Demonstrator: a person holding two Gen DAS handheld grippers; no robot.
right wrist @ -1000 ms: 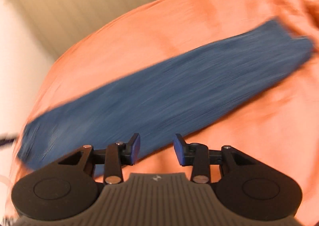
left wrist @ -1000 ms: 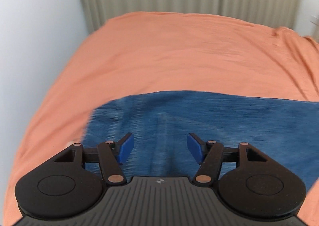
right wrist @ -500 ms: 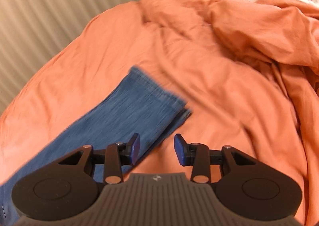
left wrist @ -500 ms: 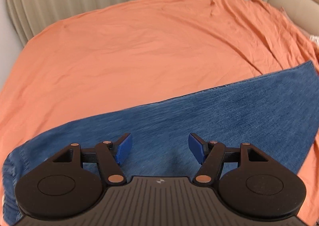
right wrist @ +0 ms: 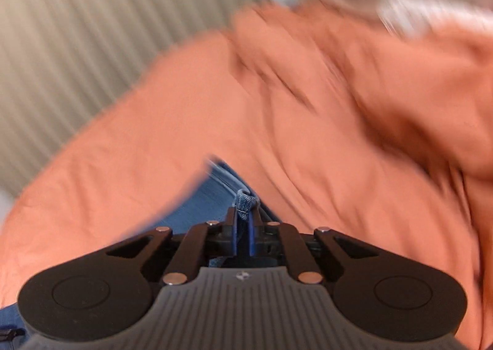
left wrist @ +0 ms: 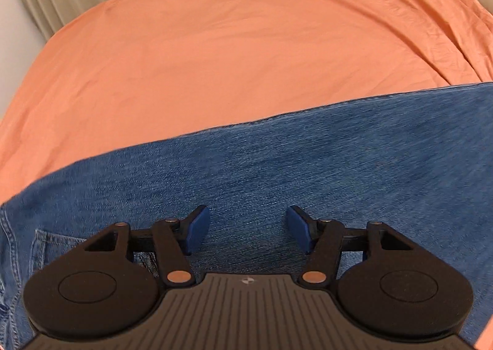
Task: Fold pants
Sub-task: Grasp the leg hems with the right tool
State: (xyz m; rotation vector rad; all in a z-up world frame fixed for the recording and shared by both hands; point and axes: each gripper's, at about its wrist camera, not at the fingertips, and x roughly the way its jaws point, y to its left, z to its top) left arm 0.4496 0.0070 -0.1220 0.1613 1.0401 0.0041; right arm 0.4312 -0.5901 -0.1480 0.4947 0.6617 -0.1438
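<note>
Orange sheet: a wrinkled cotton cover [left wrist: 246, 51] spread over the whole bed.
Curtain: beige pleated drapes [right wrist: 92, 26] behind the bed.
Pants: blue denim jeans [left wrist: 308, 171] lying flat across the sheet.
Left tongs [left wrist: 248, 234]: spread wide above the denim, holding nothing.
Right tongs [right wrist: 242, 228]: pinched narrow on the jeans' hem [right wrist: 245, 199].

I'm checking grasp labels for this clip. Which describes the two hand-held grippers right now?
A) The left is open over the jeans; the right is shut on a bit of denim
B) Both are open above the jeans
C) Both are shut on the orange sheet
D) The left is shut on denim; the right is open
A: the left hand-held gripper has its blue pads spread above the jeans, while the right hand-held gripper pinches a bunched edge of denim.
</note>
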